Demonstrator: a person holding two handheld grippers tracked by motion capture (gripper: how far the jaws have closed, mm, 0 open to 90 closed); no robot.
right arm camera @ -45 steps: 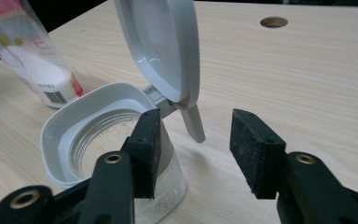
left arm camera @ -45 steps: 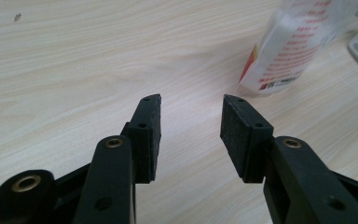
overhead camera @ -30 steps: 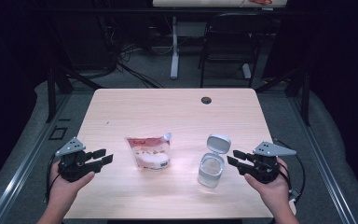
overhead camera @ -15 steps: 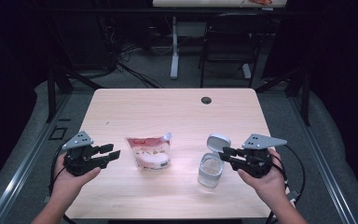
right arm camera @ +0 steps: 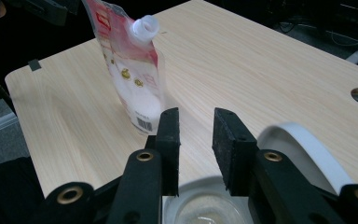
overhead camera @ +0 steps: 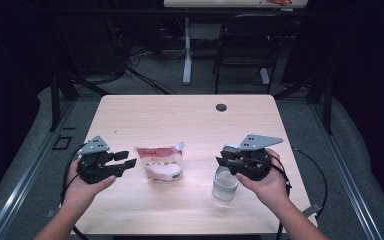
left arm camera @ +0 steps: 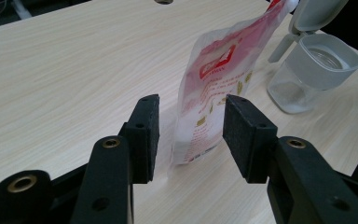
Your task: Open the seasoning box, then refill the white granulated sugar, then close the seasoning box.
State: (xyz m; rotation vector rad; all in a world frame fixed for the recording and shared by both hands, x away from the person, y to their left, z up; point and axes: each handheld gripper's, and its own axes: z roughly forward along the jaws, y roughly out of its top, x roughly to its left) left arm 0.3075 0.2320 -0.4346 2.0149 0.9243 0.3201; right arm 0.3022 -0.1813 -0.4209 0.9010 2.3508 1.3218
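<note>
On the pale wooden desk (overhead camera: 145, 120) stands a soft red-and-white spouted pouch (overhead camera: 160, 163), probably light and yielding. Both tongs, left (left arm camera: 191, 135) and right (right arm camera: 196, 149), are apart, empty. Its stiffer top seam seems safest.

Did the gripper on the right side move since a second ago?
Yes. The right gripper has slid left toward the pouch. A second ago it was right of the clear container; now it hangs over the container's top.

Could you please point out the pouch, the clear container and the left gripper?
pouch (overhead camera: 160, 164), high view, printed front.
clear container (left arm camera: 311, 72), left gripper view, grey rim.
left gripper (overhead camera: 125, 164), high view, between its fingertips.
</note>
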